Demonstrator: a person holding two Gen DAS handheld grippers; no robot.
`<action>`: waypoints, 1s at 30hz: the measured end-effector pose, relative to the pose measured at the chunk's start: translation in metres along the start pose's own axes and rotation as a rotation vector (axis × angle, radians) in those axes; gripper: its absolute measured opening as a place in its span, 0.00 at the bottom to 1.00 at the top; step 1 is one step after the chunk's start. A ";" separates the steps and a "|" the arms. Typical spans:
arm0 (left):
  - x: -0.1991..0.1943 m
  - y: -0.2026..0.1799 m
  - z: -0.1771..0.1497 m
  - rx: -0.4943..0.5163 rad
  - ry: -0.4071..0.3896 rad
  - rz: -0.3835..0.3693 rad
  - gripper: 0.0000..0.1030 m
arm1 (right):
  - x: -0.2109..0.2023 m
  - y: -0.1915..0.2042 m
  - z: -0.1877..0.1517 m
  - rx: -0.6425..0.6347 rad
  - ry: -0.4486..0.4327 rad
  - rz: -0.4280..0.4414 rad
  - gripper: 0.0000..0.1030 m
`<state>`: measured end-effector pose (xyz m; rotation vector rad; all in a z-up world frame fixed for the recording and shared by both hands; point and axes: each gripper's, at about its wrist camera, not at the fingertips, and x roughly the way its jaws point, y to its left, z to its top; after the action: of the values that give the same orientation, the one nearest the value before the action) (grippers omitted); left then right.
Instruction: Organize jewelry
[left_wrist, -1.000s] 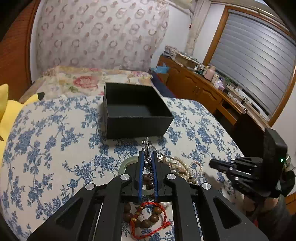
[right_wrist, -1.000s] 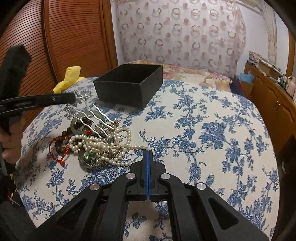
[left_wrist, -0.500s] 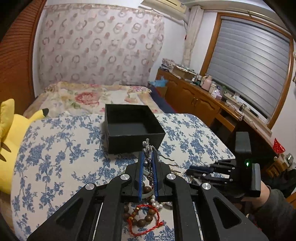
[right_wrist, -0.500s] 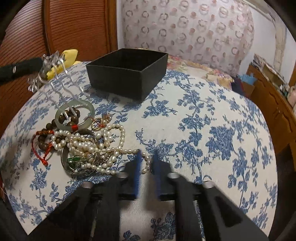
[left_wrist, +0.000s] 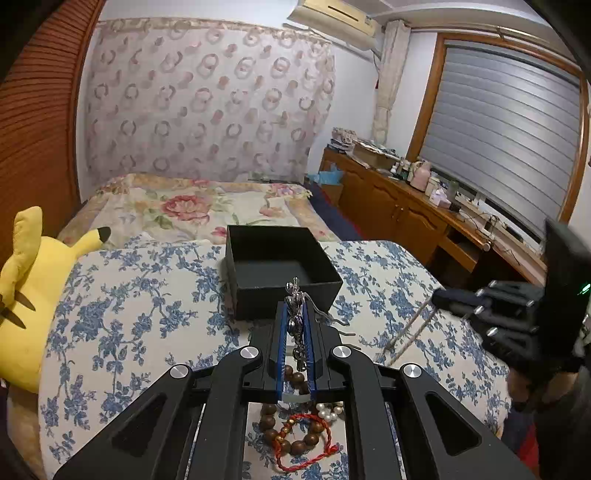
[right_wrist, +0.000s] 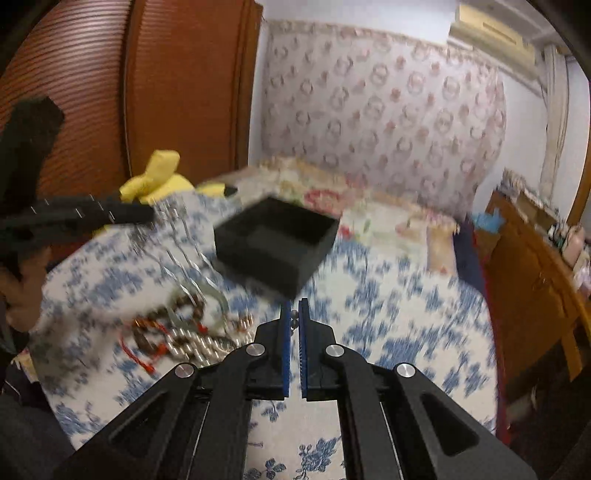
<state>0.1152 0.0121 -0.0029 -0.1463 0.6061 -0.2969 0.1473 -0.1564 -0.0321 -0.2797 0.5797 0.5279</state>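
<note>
An open black box (left_wrist: 280, 266) stands on the blue-flowered cloth (left_wrist: 140, 317), just beyond my left gripper (left_wrist: 295, 306). That gripper is shut on a silver hair comb (left_wrist: 295, 317), held off the cloth; the right wrist view shows its prongs (right_wrist: 184, 258) hanging below the left gripper (right_wrist: 149, 214). My right gripper (right_wrist: 294, 306) is shut on a pearl strand (right_wrist: 294, 319), raised above the cloth. In the left wrist view the pearl strand (left_wrist: 410, 328) hangs slanted from the right gripper (left_wrist: 437, 297). A wooden bead bracelet with red cord (left_wrist: 303, 439) lies under my left gripper.
The jewelry pile (right_wrist: 192, 332) lies left of the right gripper, blurred. A yellow plush toy (left_wrist: 26, 295) sits at the cloth's left edge. A flowered bed (left_wrist: 184, 206) lies behind the box, a wooden cabinet (left_wrist: 406, 206) along the right. A hand (right_wrist: 22, 288) holds the left gripper.
The right gripper closed on the pearl strand and lifted it off the cloth. The left gripper rose a little with the comb still in it.
</note>
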 end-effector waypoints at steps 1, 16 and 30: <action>-0.002 0.000 0.001 0.001 -0.004 0.002 0.07 | -0.005 0.001 0.005 -0.005 -0.012 -0.002 0.04; -0.015 0.004 0.014 -0.001 -0.044 0.013 0.07 | -0.065 -0.007 0.061 -0.048 -0.172 -0.069 0.04; -0.014 0.005 0.013 -0.009 -0.042 0.012 0.07 | -0.010 -0.007 0.054 -0.034 -0.065 -0.032 0.04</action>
<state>0.1126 0.0218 0.0145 -0.1571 0.5664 -0.2787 0.1686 -0.1450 0.0181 -0.3027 0.5023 0.5151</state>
